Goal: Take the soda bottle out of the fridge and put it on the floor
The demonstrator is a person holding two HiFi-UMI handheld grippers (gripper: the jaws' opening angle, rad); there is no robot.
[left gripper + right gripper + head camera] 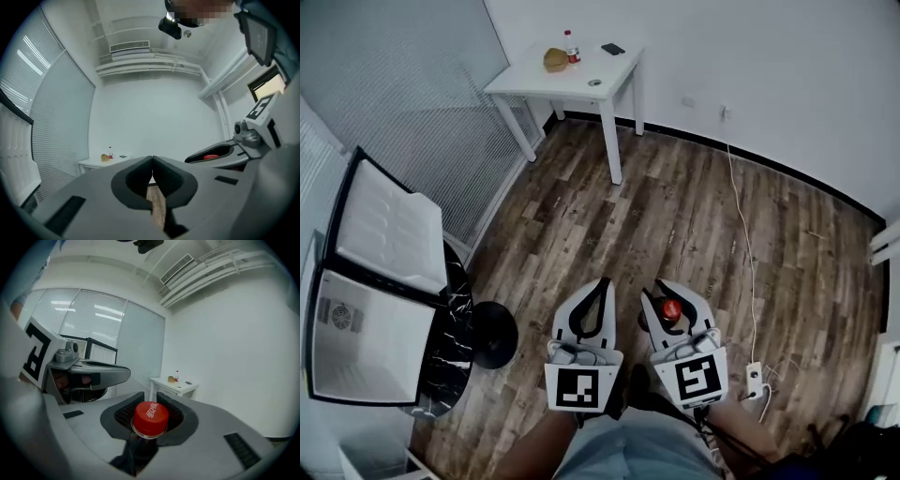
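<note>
The right gripper (151,397) is seen clamped on the neck of the soda bottle (143,446), just under its red cap (150,417), with the jaws held partway apart by the neck. In the head view the right gripper (673,292) is held above the wooden floor (675,206), and only the cap (671,309) is shown between the jaws. The bottle's body is hidden beneath them, so contact with the floor cannot be judged. The left gripper (152,161) is held just beside it with its jaw tips pressed together and nothing between them. At the left the fridge (366,342) is seen with its door swung open. Farther off, a white table (581,84) is placed in the corner, and a white cable (741,225) is laid across the floor to a power strip (756,378).
</note>
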